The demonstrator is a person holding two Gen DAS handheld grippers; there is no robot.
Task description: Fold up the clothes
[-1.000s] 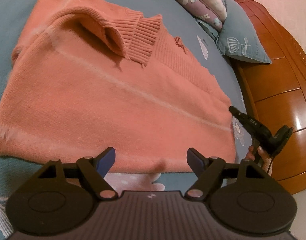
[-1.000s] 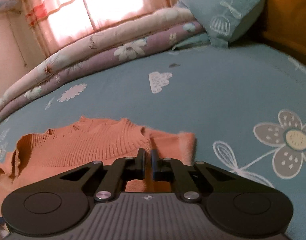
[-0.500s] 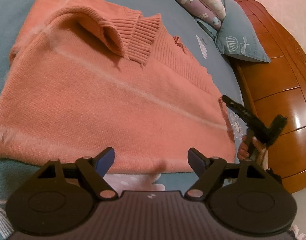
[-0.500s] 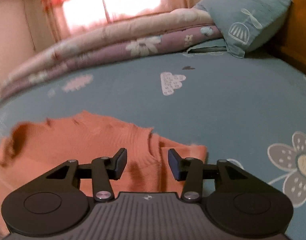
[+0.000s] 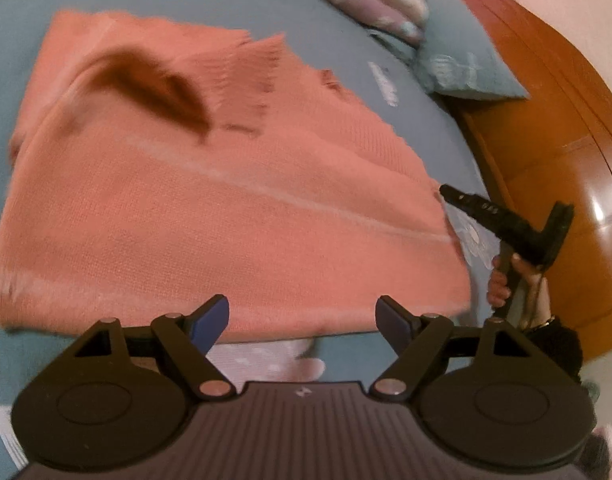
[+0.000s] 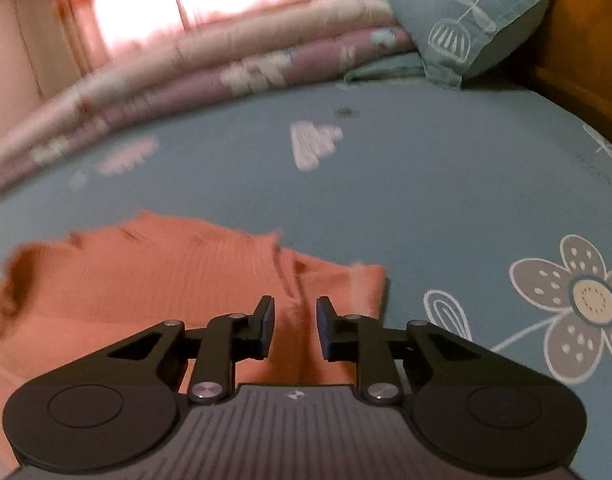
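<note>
An orange sweater (image 5: 226,208) lies folded flat on the bed (image 6: 426,184), which has a blue sheet with flowers. The left tool (image 5: 304,316) is wide open and holds nothing; the sweater's near edge sits just past its 2 tips, at 12 o'clock. The right tool (image 6: 295,322) is partly open over the sweater's corner, with a gap between its tips. A hand (image 5: 518,280) holds that tool at 3 o'clock in the left view. A blue pillow (image 6: 470,16) lies at 1 o'clock.
</note>
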